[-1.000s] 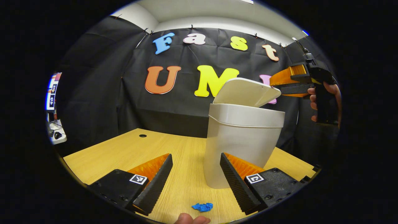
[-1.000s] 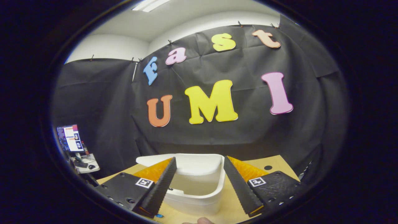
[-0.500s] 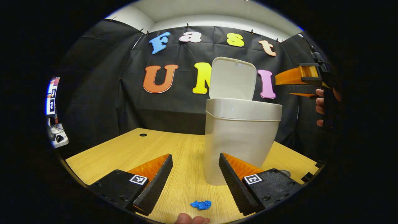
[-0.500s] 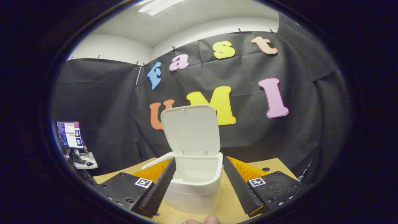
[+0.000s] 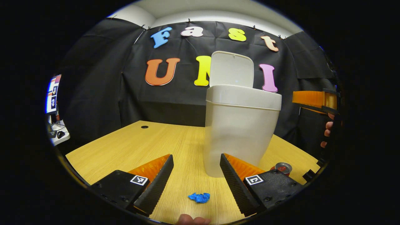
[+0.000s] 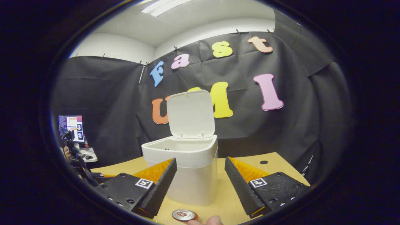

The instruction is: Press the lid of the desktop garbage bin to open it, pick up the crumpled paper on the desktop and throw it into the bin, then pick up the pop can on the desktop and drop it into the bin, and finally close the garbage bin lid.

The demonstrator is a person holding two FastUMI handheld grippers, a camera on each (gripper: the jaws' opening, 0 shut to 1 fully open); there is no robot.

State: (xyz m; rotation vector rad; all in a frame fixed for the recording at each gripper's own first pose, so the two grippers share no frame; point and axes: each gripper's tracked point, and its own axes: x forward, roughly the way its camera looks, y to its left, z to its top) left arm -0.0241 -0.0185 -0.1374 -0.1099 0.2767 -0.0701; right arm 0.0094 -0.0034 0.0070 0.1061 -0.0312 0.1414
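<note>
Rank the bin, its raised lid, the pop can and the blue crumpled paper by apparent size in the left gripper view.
1. Bin
2. Lid
3. Pop can and crumpled paper: both look small and alike; the can is partly hidden behind the claw, so I won't rank them.

The wooden desk [image 5: 131, 147] carries the bin [image 5: 239, 131], blue crumpled paper [image 5: 199, 197] and can [image 5: 282, 168].

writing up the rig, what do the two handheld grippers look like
Both the left gripper and the right gripper have two wedge-shaped, ridged jaws on black blocky mounts with screw holes. Each mount carries a small square black-and-white marker. No cables or sleeves can be made out.
</note>
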